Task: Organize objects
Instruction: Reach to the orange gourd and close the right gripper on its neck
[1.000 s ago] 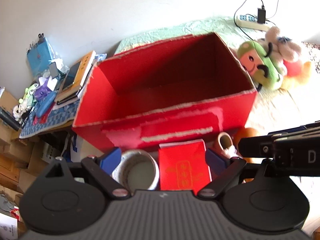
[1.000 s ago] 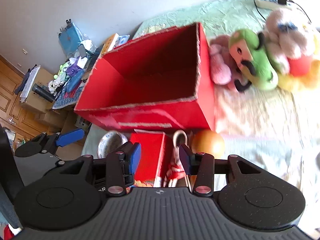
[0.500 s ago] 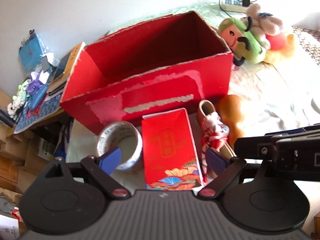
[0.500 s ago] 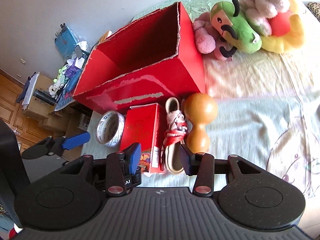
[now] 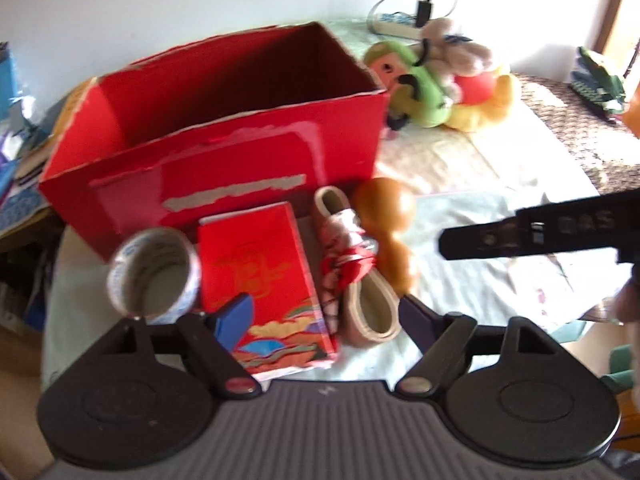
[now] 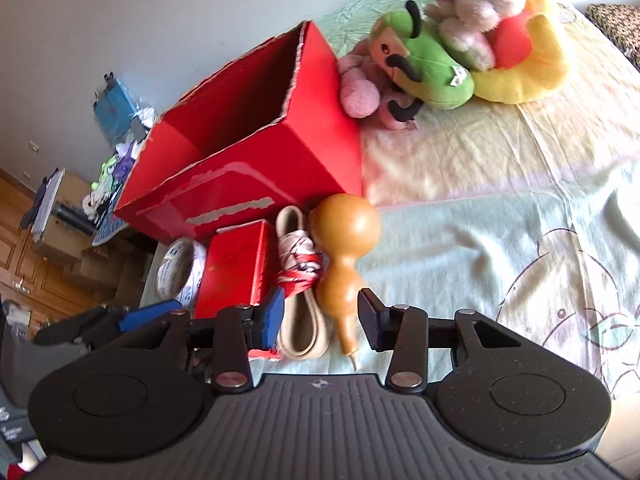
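In the left wrist view, the left gripper [image 5: 326, 314] hangs over a row of things laid on the bed sheet [image 5: 480, 272] in front of an open red cardboard box [image 5: 224, 160]. Its jaws are closing but press on nothing; between them lie the near ends of a flat red packet [image 5: 260, 264] and a small slipper [image 5: 352, 264] tied with a red band. Both have their long axes running from the camera toward the box, the slipper leaning slightly left at its far end. A roll of tape [image 5: 154, 272] stands just left of the packet, its hole facing the camera. A tan gourd [image 5: 386, 232] lies just right of the slipper, its big bulb toward the box. The right gripper [image 5: 536, 230] enters from the right edge as a dark bar; its jaws cannot be read here. Plush toys [image 5: 440, 80] sit beyond the box. In the right wrist view, the right gripper [image 6: 320, 316] has its jaws closing, apart and pressing on nothing, with the gourd's [image 6: 344, 248] narrow stem end and the slipper's [image 6: 298, 292] near end between them. The gourd's long axis runs toward the box [image 6: 256, 168], stem pointing at the camera. The packet [image 6: 236, 268] and tape roll [image 6: 178, 268] lie farther left, where a blue finger of the left gripper [image 6: 148, 314] shows.
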